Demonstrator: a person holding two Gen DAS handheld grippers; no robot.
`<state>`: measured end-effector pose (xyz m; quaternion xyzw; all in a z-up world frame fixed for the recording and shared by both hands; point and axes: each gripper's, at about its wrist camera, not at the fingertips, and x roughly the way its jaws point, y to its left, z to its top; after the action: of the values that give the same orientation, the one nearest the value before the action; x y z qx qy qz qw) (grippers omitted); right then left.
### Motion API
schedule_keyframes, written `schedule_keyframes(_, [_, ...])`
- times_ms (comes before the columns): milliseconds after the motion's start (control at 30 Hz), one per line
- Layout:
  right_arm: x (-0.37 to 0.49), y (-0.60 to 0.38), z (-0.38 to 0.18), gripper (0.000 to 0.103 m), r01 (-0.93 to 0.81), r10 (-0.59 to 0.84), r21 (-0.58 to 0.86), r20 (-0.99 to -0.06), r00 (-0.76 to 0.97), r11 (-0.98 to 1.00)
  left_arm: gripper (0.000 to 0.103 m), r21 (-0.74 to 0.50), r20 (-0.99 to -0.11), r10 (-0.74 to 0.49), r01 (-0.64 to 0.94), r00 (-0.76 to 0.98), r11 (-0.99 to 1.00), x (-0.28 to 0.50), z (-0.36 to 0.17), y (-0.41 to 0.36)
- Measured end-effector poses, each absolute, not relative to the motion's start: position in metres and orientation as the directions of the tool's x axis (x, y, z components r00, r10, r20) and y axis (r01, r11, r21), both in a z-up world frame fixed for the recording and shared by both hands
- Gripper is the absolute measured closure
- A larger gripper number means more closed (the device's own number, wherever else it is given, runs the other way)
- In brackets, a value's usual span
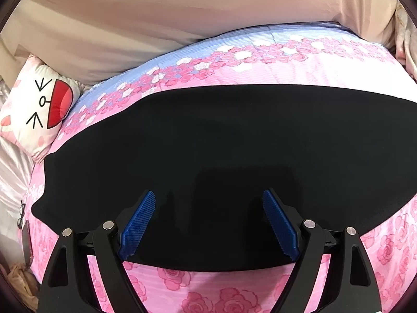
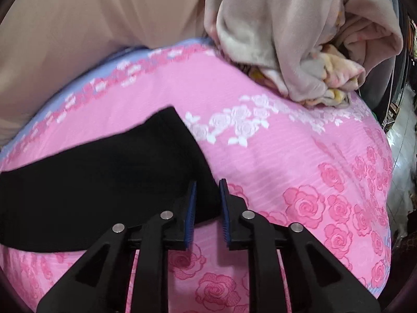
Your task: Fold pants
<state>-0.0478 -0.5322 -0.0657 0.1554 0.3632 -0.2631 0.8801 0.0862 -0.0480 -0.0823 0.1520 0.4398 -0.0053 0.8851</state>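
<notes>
Black pants [image 1: 221, 151] lie flat on a pink rose-print bedspread [image 1: 260, 62], folded into a long band running left to right. My left gripper [image 1: 208, 198] is open wide, hovering above the pants near their front edge, holding nothing. In the right wrist view the pants' right end [image 2: 104, 182] lies at the left. My right gripper [image 2: 207, 186] hovers over that end's right edge; its blue pads stand a narrow gap apart, with no cloth between them.
A cartoon-face pillow [image 1: 36, 109] sits at the bed's left. A beige padded headboard [image 1: 156, 13] runs along the back. A crumpled grey and floral blanket [image 2: 299, 39] lies on the bed's far right corner. The bed's right edge drops to the floor [image 2: 401, 151].
</notes>
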Motion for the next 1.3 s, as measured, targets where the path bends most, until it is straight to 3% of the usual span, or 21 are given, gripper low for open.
schedule_keyframes(67, [-0.055, -0.533, -0.061, 0.037, 0.604, -0.379, 0.080, -0.712, 0.592, 0.793, 0.021, 0.259, -0.782, 0.121, 0.141, 0.612, 0.956, 0.087, -0.083, -0.046])
schedule_keyframes(133, [-0.056, -0.537, -0.063, 0.021, 0.588, -0.335, 0.134, -0.712, 0.617, 0.798, 0.021, 0.256, -0.783, 0.119, 0.143, 0.611, 0.956, 0.087, -0.084, -0.044])
schedule_keyframes(233, [-0.044, -0.540, -0.081, 0.024, 0.556, -0.229, 0.224, -0.743, 0.629, 0.801, 0.021, 0.256, -0.786, 0.122, 0.140, 0.606, 0.956, 0.088, -0.087, -0.043])
schedule_keyframes(300, [-0.039, -0.539, -0.082, 0.044, 0.540, -0.205, 0.238, -0.745, 0.635, 0.808, 0.021, 0.251, -0.787, 0.115, 0.144, 0.606, 0.957, 0.086, -0.087, -0.042])
schedule_keyframes(333, [-0.035, -0.539, -0.083, 0.049, 0.553, -0.218, 0.236, -0.744, 0.632, 0.799, 0.021, 0.250, -0.787, 0.113, 0.146, 0.607, 0.957, 0.085, -0.088, -0.042])
schedule_keyframes(400, [-0.031, -0.538, -0.083, 0.074, 0.545, -0.194, 0.255, -0.748, 0.635, 0.799, 0.021, 0.241, -0.788, 0.103, 0.150, 0.607, 0.959, 0.084, -0.088, -0.039])
schedule_keyframes(433, [-0.029, -0.540, -0.085, 0.084, 0.525, -0.128, 0.341, -0.735, 0.666, 0.780, 0.021, 0.237, -0.788, 0.100, 0.149, 0.607, 0.960, 0.084, -0.088, -0.036])
schedule_keyframes(533, [-0.025, -0.532, -0.078, 0.085, 0.552, -0.162, 0.333, -0.729, 0.665, 0.764, 0.021, 0.218, -0.788, 0.092, 0.137, 0.609, 0.966, 0.083, -0.085, -0.024])
schedule_keyframes(667, [-0.014, -0.498, -0.033, 0.085, 0.484, -0.142, 0.384, -0.649, 0.747, 0.786, 0.021, 0.191, -0.783, 0.087, 0.105, 0.616, 0.976, 0.083, -0.080, 0.003])
schedule_keyframes(967, [0.077, -0.322, 0.058, 0.085, 0.109, 0.111, 0.359, -0.540, 0.835, 0.927, 0.021, 0.097, -0.786, 0.060, 0.027, 0.615, 0.995, 0.080, -0.078, 0.087])
schedule_keyframes(1133, [0.133, -0.203, 0.054, 0.085, -0.081, 0.247, 0.299, -0.574, 0.781, 0.951, 0.021, 0.060, -0.778, 0.064, -0.028, 0.624, 0.998, 0.073, -0.075, 0.140])
schedule_keyframes(1300, [0.181, -0.099, 0.007, 0.085, -0.208, 0.325, 0.250, -0.674, 0.663, 0.945, 0.021, 0.037, -0.771, 0.101, -0.113, 0.629, 0.993, 0.063, -0.077, 0.193])
